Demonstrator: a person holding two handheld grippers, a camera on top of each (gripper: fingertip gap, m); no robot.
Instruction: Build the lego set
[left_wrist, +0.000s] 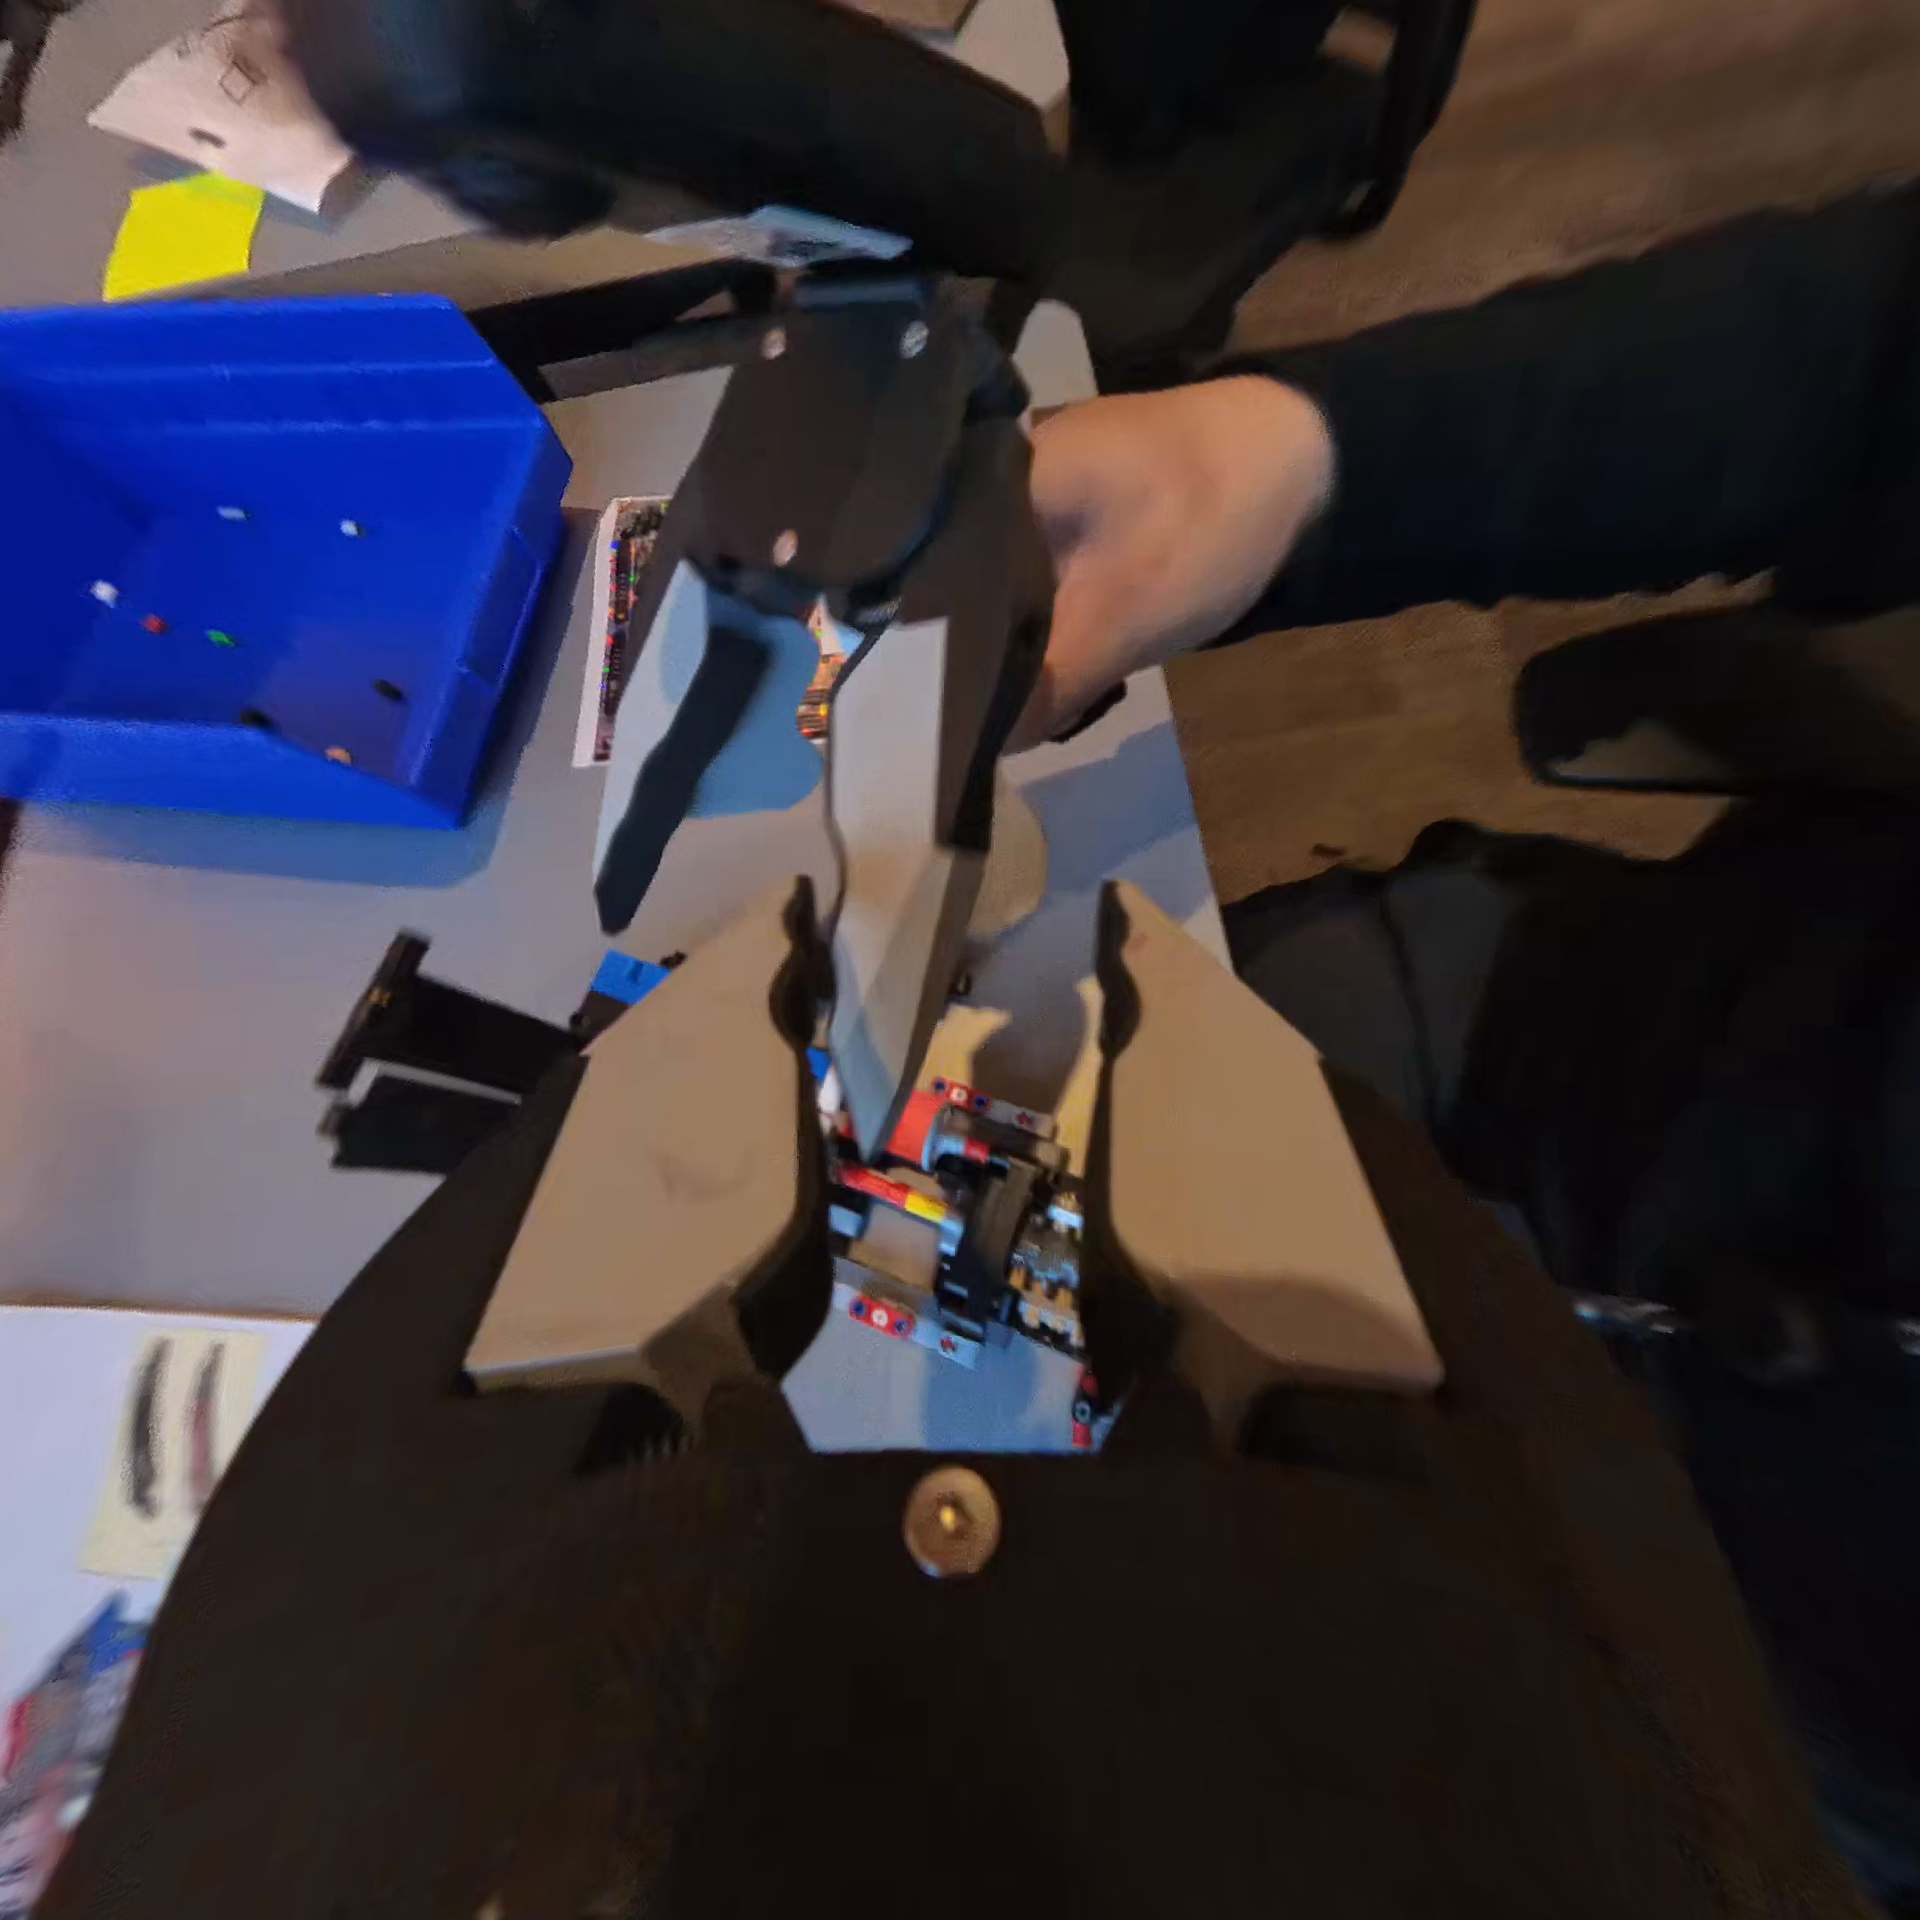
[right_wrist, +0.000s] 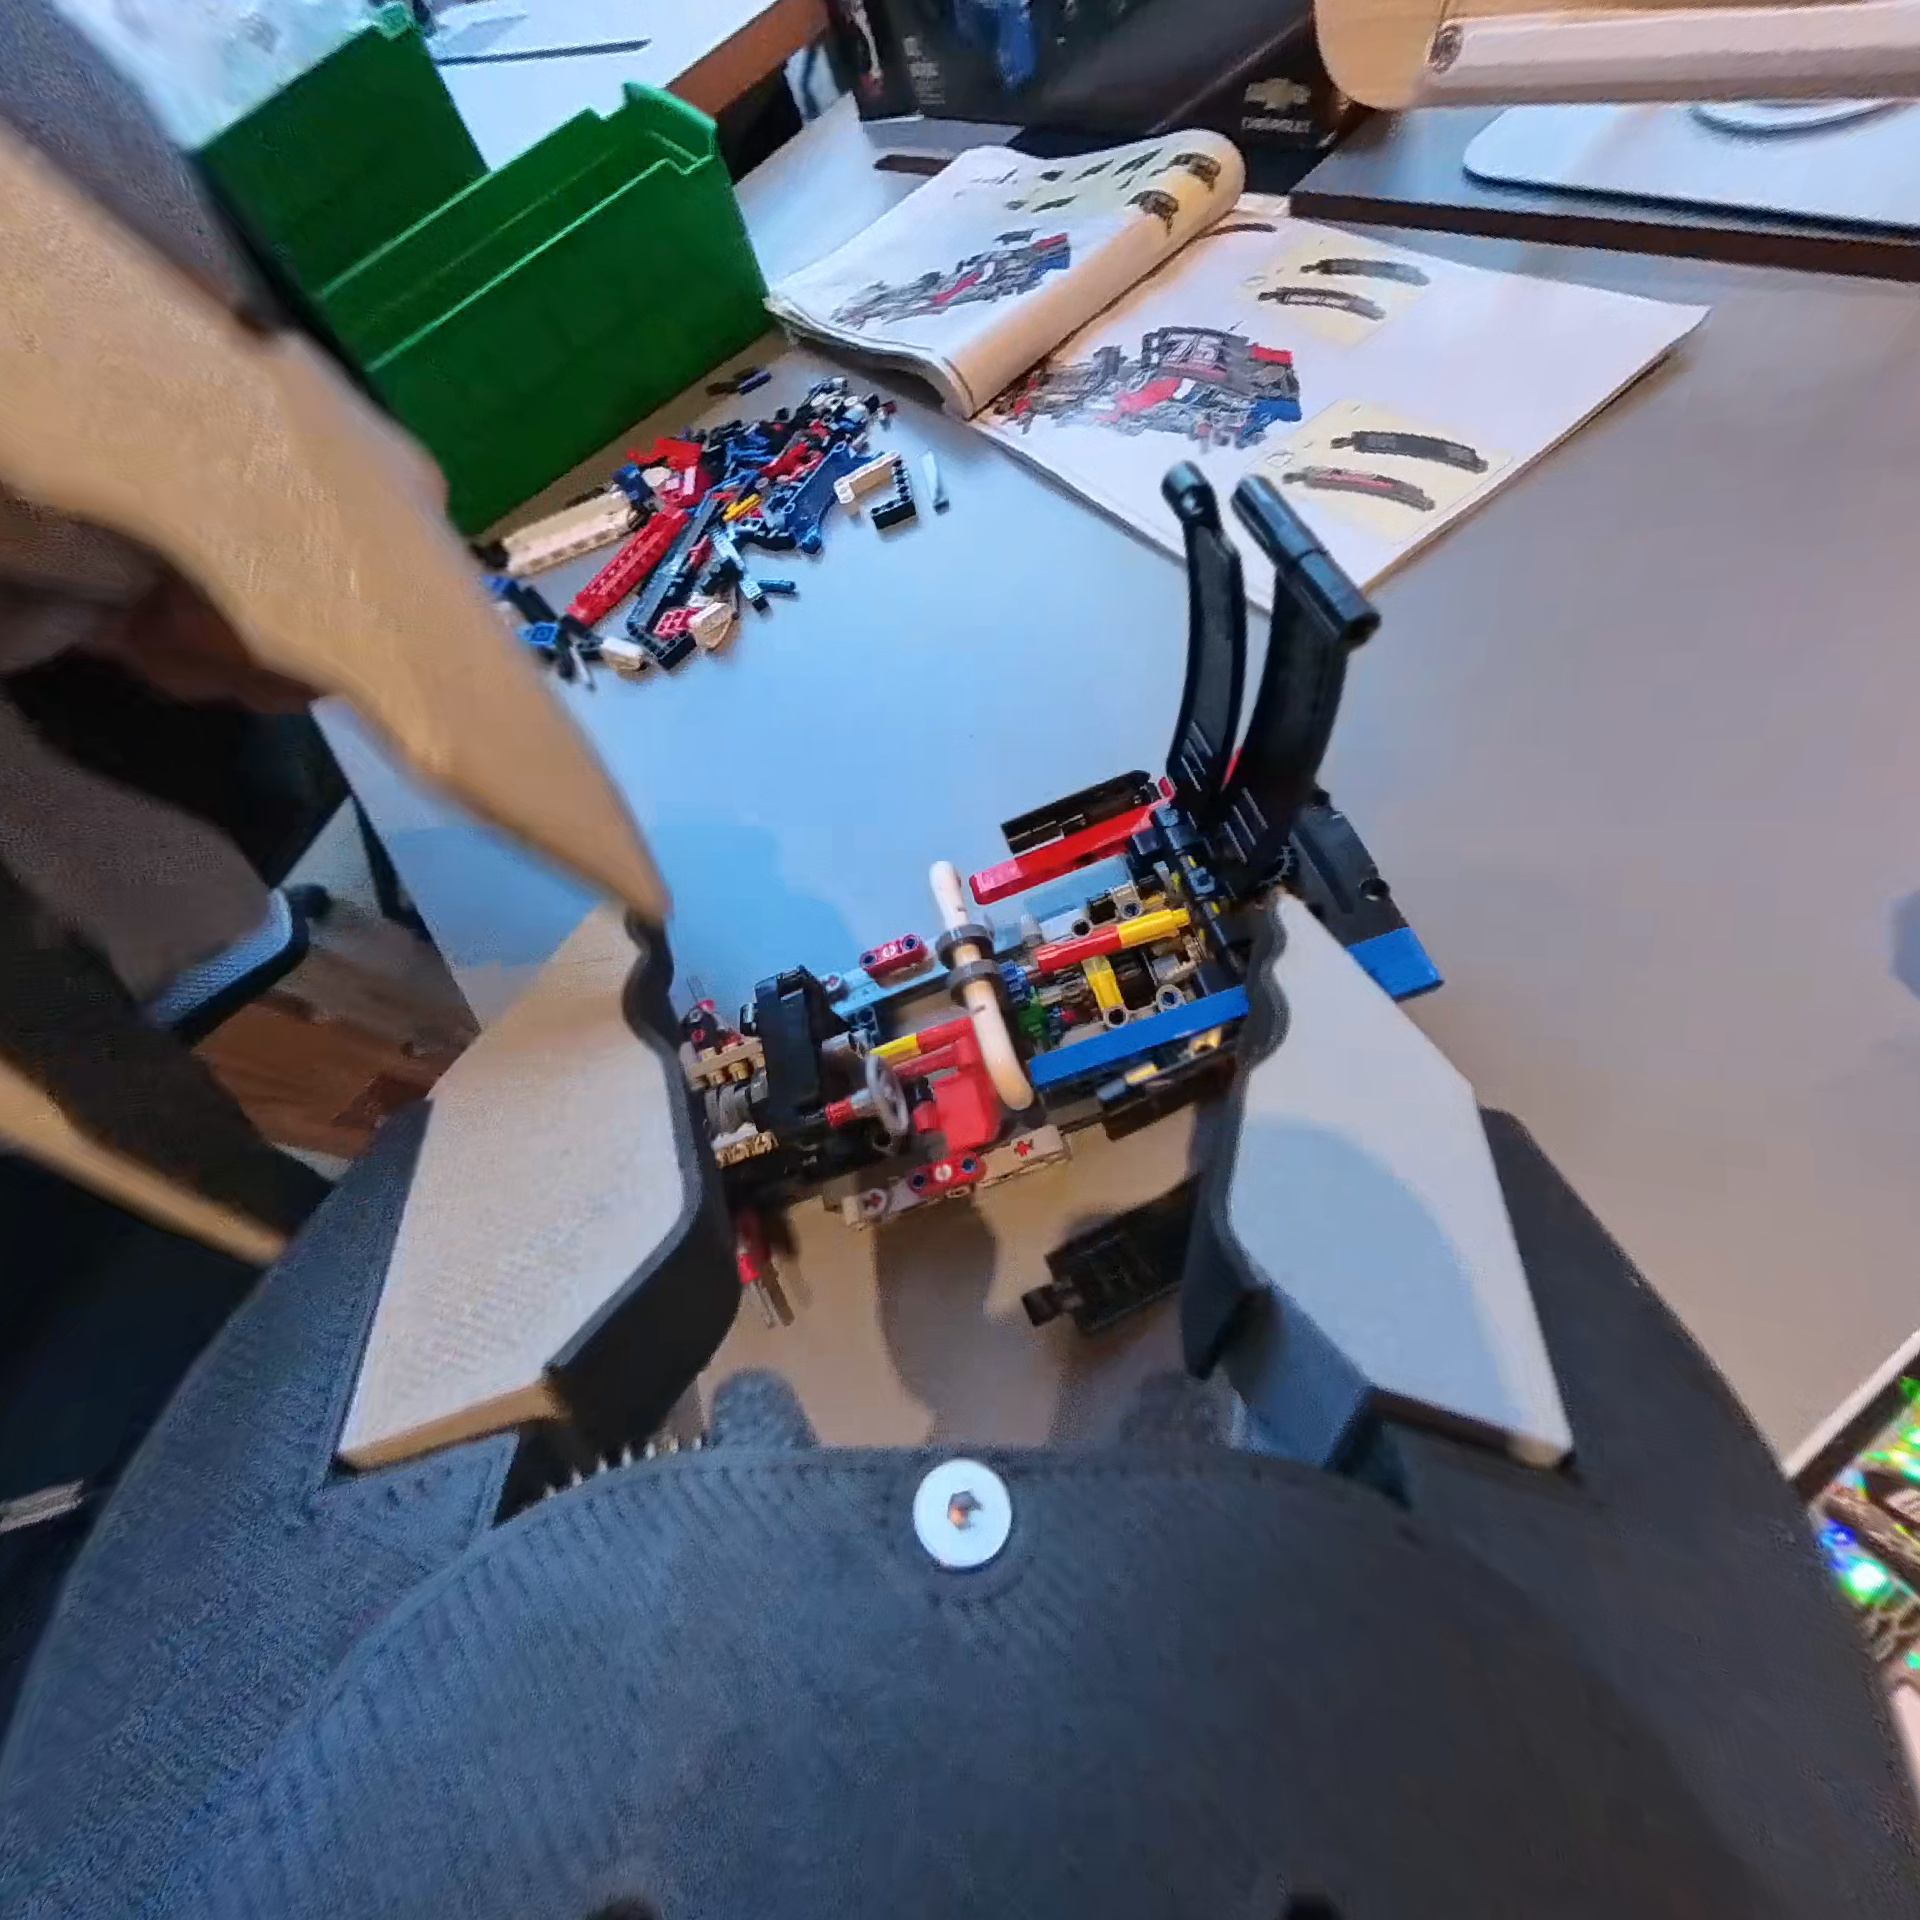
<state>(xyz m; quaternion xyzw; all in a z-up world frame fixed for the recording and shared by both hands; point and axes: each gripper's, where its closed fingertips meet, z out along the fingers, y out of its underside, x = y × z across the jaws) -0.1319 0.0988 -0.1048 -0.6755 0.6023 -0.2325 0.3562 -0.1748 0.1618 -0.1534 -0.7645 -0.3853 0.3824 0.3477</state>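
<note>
The grey worktop (right_wrist: 935, 707) carries everything. A green bin (right_wrist: 540, 301) stands toward its far left edge in the right wrist view, and a blue bin (left_wrist: 270, 561) with a few small bits inside sits by the opposite side in the left wrist view. An open instruction booklet (right_wrist: 1195, 343) lies flat near the far edge, right of the green bin.

The half-built lego model (right_wrist: 997, 1049), a blocky frame of red, blue, yellow and black parts with two curved black arms sticking up at one end, rests on the worktop close to its near edge. The right tongs (right_wrist: 956, 1049) are spread wide around it, one finger at each end, gripping nothing. The left tongs (left_wrist: 951, 997) hang over the model from the other side, likewise released, with a tip of the right tongs reaching down onto the model between them.

A heap of loose pieces (right_wrist: 707, 530) lies in front of the green bin. One small black piece (right_wrist: 1107, 1268) lies just beside the model.
</note>
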